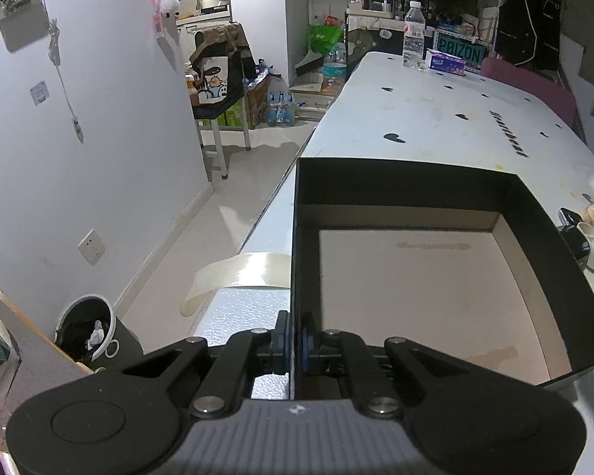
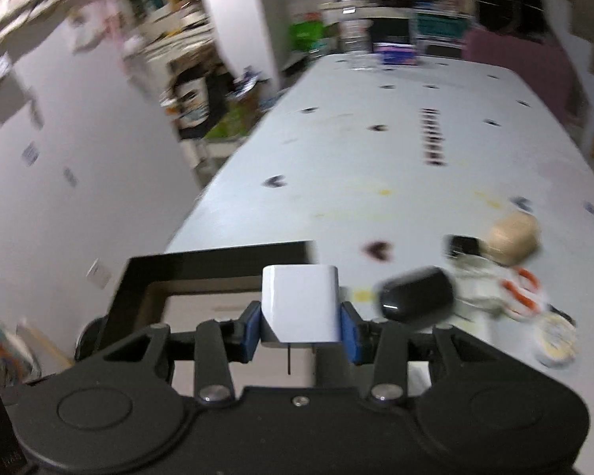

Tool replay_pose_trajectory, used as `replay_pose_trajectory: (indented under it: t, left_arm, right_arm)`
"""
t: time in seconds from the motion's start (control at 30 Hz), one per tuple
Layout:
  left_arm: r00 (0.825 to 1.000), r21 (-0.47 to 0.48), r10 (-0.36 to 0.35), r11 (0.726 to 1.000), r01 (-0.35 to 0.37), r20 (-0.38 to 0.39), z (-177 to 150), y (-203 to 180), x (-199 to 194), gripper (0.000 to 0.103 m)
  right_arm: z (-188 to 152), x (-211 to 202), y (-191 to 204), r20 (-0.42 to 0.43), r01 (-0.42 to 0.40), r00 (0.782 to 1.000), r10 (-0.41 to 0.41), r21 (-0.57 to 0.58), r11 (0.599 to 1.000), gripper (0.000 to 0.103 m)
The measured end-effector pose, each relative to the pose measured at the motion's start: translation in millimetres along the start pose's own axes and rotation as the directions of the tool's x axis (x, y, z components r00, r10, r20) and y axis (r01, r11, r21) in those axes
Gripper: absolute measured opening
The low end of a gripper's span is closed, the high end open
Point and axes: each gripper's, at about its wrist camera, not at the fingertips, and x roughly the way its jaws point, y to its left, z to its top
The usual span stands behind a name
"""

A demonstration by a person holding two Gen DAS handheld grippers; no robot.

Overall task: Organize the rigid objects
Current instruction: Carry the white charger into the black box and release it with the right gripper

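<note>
An open black box (image 1: 415, 182) with a bare tan floor stands on the white table (image 1: 435, 118). My left gripper (image 1: 295, 340) is shut on the box's left wall near its front corner. In the right wrist view, my right gripper (image 2: 301, 326) is shut on a white block-shaped charger (image 2: 301, 304), held above the table just right of the black box (image 2: 217, 261). That view is blurred by motion. Beyond the charger lie a black rounded object (image 2: 415, 297), a tan rounded object (image 2: 513, 239) and several small white and orange items (image 2: 514, 289).
A water bottle (image 1: 414, 35) and a small colourful carton (image 1: 445, 64) stand at the table's far end. A translucent strip (image 1: 237, 273) hangs off the table's left edge. A bin (image 1: 87, 328) sits on the floor by the wall. Small items (image 1: 590, 233) crowd the box's right side.
</note>
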Motion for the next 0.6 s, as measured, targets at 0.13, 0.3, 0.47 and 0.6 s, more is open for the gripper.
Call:
replay_pose_trajectory:
  t: [0.13, 0.3, 0.47, 0.6]
  left_arm:
    - [1.000, 0.007, -0.001, 1.000, 0.001, 0.004, -0.6, -1.6, 0.0, 0.004]
    - [1.000, 0.029, 0.003, 1.000, -0.004, 0.011, -2.4, -1.3, 0.3, 0.004]
    - [1.000, 0.053, -0.006, 0.999, 0.005, 0.017, -3.8, -4.7, 0.3, 0.004]
    - [1.000, 0.059, -0.011, 0.998, 0.009, 0.019, -4.8, -3.3, 0.4, 0.004]
  right_arm:
    - [3.3, 32.4, 37.5, -0.074, -0.024, 0.997, 0.019, -0.068, 0.997, 0.042]
    - [2.9, 69.6, 69.1, -0.140, -0.029, 0.990, 0.013, -0.112, 0.993, 0.042]
    - [1.1, 94.4, 85.1, -0.163, -0.056, 0.986, 0.036, -0.120, 0.991, 0.042]
    - [2.2, 103.6, 79.5, -0.203, -0.120, 0.973, 0.108, -0.044, 0.992, 0.059]
